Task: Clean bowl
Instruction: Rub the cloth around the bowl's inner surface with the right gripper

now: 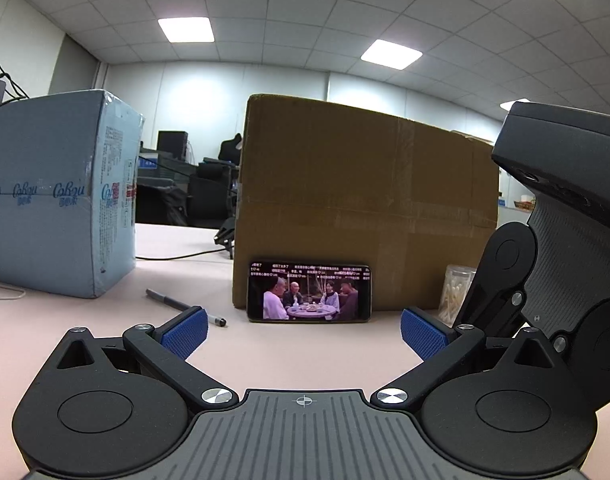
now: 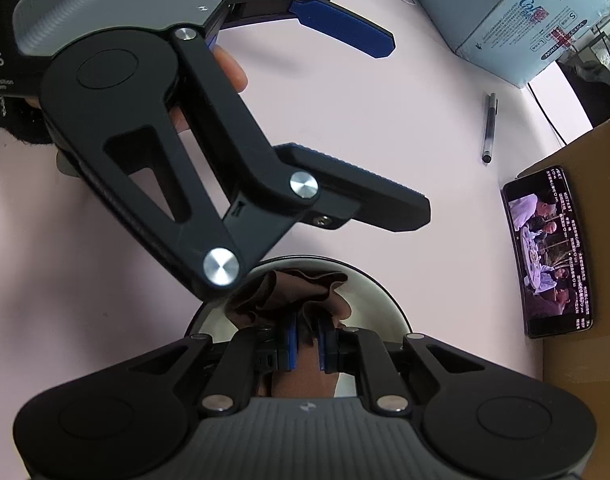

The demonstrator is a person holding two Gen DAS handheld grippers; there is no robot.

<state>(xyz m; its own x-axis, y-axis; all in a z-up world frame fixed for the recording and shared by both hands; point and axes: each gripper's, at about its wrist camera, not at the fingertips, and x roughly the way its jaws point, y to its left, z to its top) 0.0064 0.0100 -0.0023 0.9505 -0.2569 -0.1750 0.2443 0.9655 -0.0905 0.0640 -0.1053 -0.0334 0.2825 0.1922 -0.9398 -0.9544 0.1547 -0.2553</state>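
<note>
A crumpled brown cloth (image 2: 293,292) is pinched inside the round white, dark-rimmed bowl (image 2: 379,300) on the pale pink counter (image 2: 365,120) by the right gripper (image 2: 307,346), while the left gripper (image 1: 303,330) is held spread wide above the counter, gripping nothing.

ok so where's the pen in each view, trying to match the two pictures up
Left wrist view: the pen lies on the table left of centre, its tip running behind the left gripper's left finger.
Right wrist view: the pen lies upper right, between the blue package and the phone.
Shared landmark: the phone playing a video, leaning on the cardboard box.
</note>
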